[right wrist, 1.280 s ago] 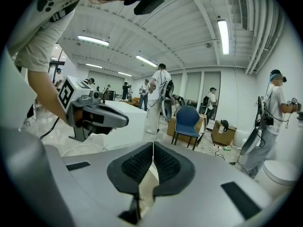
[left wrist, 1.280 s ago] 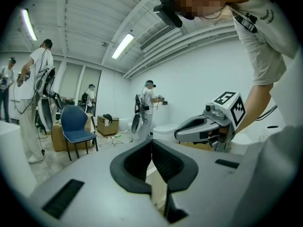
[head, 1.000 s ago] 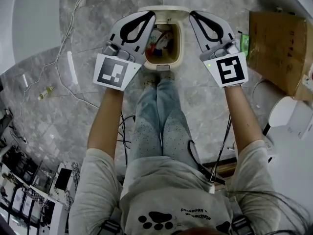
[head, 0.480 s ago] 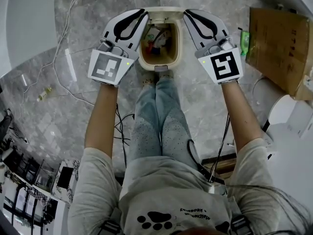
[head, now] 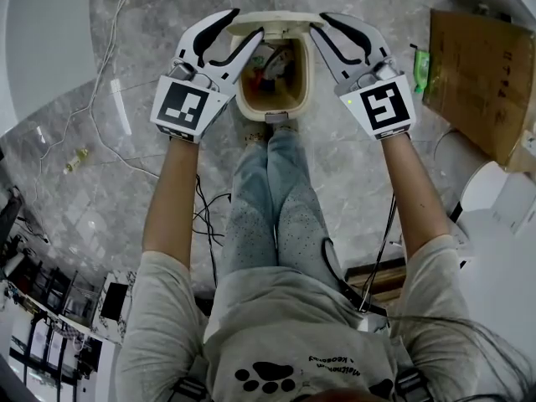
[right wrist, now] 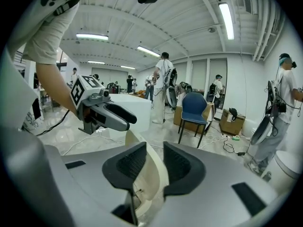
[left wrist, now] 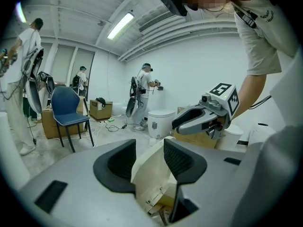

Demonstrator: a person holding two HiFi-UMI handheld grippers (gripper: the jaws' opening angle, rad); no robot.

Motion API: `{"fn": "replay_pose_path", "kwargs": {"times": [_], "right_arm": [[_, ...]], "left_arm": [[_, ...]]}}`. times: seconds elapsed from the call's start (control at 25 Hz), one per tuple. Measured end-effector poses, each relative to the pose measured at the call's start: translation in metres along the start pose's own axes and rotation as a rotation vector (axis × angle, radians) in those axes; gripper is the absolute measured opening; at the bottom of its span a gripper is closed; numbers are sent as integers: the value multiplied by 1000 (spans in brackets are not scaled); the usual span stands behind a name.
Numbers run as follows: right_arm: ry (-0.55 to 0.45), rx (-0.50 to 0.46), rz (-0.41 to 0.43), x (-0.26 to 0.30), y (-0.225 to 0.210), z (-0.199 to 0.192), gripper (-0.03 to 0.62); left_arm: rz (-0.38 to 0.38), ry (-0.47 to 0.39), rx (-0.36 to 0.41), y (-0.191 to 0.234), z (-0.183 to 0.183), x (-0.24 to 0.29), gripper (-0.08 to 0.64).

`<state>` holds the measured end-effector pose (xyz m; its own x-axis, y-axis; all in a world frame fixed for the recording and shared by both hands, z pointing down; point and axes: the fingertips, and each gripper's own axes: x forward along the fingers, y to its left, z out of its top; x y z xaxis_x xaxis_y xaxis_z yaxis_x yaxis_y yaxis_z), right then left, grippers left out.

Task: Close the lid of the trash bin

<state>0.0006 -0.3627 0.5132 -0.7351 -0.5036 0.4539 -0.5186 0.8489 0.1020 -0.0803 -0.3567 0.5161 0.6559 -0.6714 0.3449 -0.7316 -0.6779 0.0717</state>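
1. Shirt, head view, 6 o'clock: black paw print; beside it one line of small print, upside down, too small to read.
2. Cardboard box, 2 o'clock: faint dark marks; unreadable.
3. Left cube and right cube: black-and-white square code patterns; no letters.

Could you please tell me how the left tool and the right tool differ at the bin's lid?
The left tool holds its jaws wide apart; the right tool leaves a much narrower gap. The left tool straddles the left edge of the lid, the right tool its right edge. Both have just been opening their jaws, and both have the cream lid between them.
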Motion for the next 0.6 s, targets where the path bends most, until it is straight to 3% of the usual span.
{"fn": "replay_pose_path", "kwargs": {"times": [0.04, 0.08, 0.6], "right_arm": [[7, 5, 7, 1, 0, -2, 136], [12, 10, 13, 0, 0, -5, 149], [84, -18, 20, 13, -8, -25, 158]], "left_arm": [[1, 2, 2, 1, -1, 0, 176], [3, 4, 3, 1, -1, 1, 176], [-13, 85, 14, 14, -26, 5, 184]]}}
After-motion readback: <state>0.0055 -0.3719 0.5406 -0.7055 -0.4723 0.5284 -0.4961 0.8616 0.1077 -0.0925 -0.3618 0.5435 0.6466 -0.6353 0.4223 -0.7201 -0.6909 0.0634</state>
